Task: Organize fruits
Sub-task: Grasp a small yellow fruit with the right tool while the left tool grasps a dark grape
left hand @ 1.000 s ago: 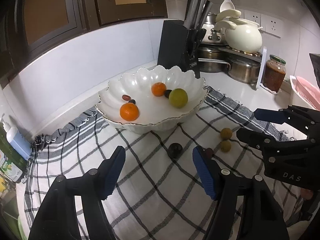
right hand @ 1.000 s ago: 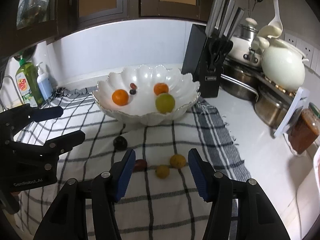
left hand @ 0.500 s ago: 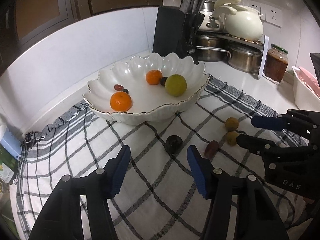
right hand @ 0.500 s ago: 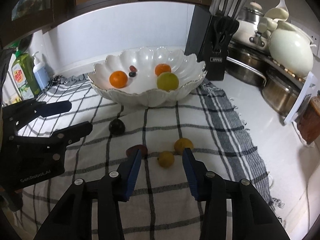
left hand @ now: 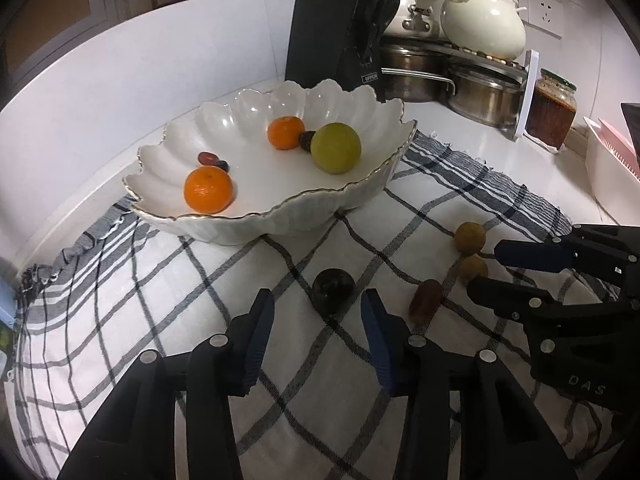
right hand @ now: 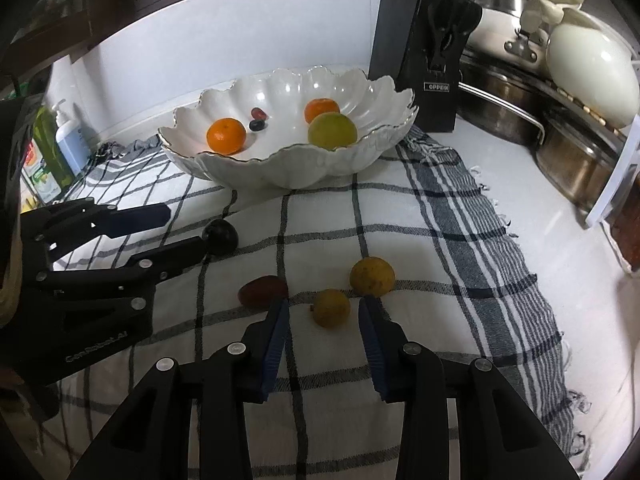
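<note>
A white scalloped bowl (left hand: 360, 194) (right hand: 280, 154) on a checked cloth holds two oranges, a green fruit and a few small dark fruits. On the cloth in front of it lie a dark plum (left hand: 333, 290) (right hand: 220, 236), a red-brown date (left hand: 426, 300) (right hand: 263, 290), a small yellow fruit (left hand: 474, 267) (right hand: 331, 307) and a larger yellow one (left hand: 470, 236) (right hand: 372, 276). My left gripper (left hand: 318, 300) (right hand: 184, 228) is closing around the plum, with its pads still off the fruit. My right gripper (right hand: 324, 306) (left hand: 486, 266) is closing around the small yellow fruit, with gaps on both sides.
A black knife block (left hand: 340, 40) (right hand: 432, 52) stands behind the bowl. Steel pots (left hand: 484, 96), a white pot (left hand: 484, 24) and a jar (left hand: 552, 112) fill the back right. A pink-and-white rack (left hand: 612, 160) is at the right edge. Soap bottles (right hand: 52, 148) stand at the left.
Both grippers have come down and closer to the cloth and both pairs of jaws have narrowed. The plum now lies between the left tips, the small yellow fruit between the right tips.
</note>
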The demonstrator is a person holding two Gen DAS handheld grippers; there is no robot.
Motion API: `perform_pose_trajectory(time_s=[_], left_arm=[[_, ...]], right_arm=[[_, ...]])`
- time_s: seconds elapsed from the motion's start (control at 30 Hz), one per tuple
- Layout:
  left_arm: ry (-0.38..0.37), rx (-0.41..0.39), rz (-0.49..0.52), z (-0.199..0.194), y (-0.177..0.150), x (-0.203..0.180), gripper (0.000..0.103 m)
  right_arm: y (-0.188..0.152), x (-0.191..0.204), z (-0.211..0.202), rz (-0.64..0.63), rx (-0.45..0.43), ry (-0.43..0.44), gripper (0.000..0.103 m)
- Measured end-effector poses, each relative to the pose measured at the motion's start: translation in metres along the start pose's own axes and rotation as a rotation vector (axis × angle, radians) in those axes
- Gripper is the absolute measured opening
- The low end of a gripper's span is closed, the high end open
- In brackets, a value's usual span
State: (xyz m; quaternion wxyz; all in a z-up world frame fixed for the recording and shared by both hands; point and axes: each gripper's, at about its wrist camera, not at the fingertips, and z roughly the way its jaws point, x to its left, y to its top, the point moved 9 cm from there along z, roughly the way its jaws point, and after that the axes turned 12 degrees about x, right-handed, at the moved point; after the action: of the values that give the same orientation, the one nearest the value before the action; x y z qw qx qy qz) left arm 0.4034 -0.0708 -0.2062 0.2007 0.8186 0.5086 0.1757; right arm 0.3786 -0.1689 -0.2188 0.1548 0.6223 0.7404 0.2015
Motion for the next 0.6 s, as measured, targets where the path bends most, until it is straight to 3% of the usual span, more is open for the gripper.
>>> perform_pose_trajectory(time_s=[0.6], left_arm=[[-0.001,0.034,0.037,0.028,0.008,-0.009,0.034]], right_arm=[[0.000,0.001,0.017,-0.005,0.031,0.016,0.031]])
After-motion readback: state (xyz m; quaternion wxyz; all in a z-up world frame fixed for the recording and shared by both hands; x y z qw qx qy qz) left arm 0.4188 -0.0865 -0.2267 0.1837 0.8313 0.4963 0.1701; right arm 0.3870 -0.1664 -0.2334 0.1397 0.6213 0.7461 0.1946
